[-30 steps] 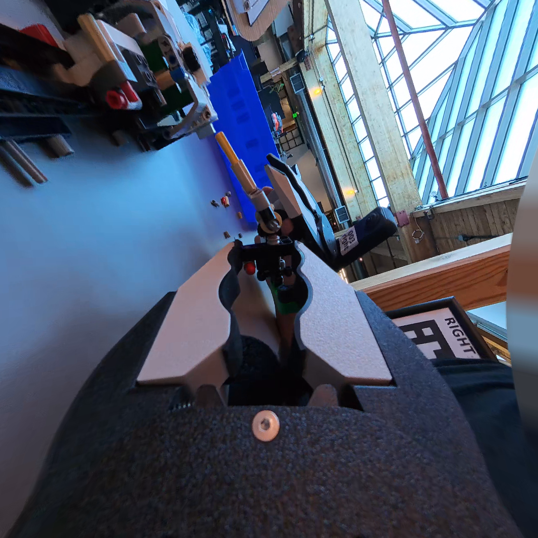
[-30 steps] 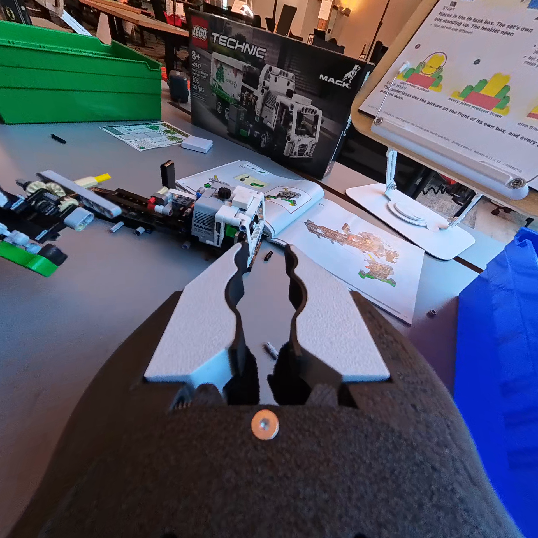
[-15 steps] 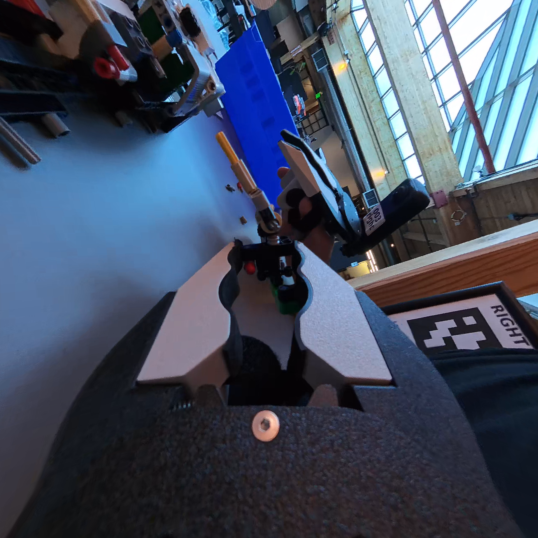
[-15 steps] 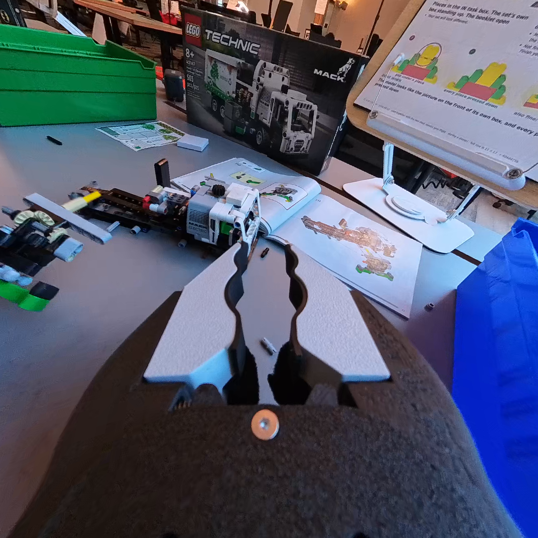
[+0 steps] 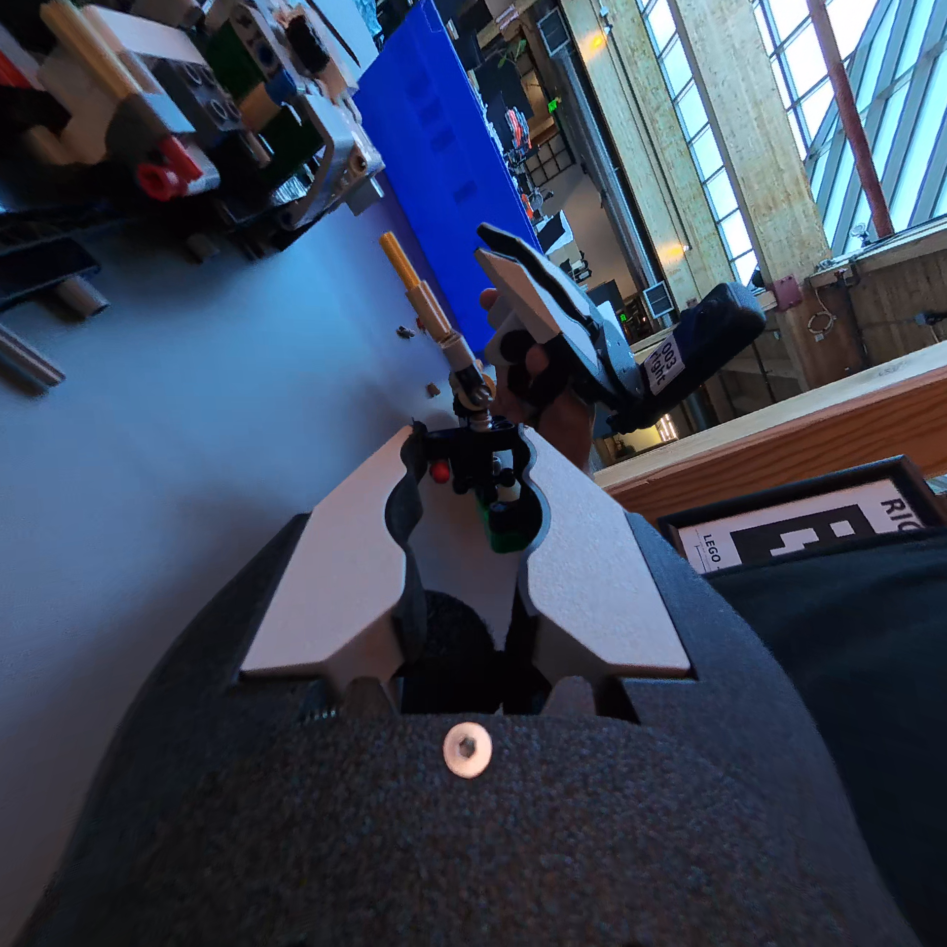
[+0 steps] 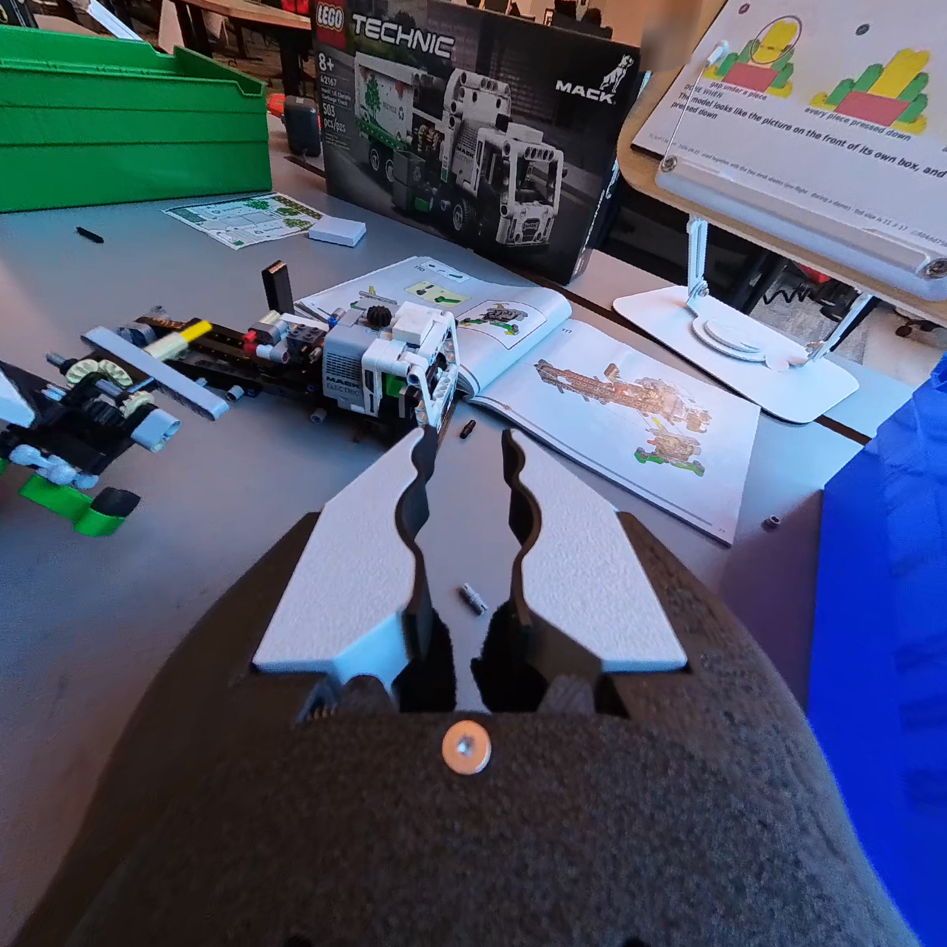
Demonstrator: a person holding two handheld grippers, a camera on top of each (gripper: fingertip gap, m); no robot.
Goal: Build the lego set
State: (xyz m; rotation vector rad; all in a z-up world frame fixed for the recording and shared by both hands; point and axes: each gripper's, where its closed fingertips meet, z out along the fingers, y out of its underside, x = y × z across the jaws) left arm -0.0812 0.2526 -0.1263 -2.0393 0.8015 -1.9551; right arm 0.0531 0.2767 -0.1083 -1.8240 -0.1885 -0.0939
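My left gripper [image 5: 469,448] is shut on a black Lego sub-assembly [image 5: 479,461] with a red pin, a green part and a yellow and tan axle [image 5: 420,300] sticking forward. It is held just above the grey table. The same sub-assembly shows at the left of the right wrist view [image 6: 87,425]. The part-built truck [image 6: 358,369], a black chassis with a white cab, lies on the table ahead, and it also shows in the left wrist view [image 5: 246,128]. My right gripper [image 6: 466,440] is open and empty, with a small grey pin [image 6: 474,599] on the table between its fingers.
An open instruction booklet [image 6: 589,399] lies right of the truck, with the set's box [image 6: 471,138] behind it. A green bin [image 6: 128,123] stands at the back left, a blue bin [image 6: 891,563] at the right. A white stand with a sheet [image 6: 768,102] is at the back right. Loose pins are scattered. One gripper's finger ends stand about 15 centimetres off the other's.
My left gripper has swung nearer the truck chassis with the sub-assembly still in it. My right gripper has drawn back a little from the axle and stays open.
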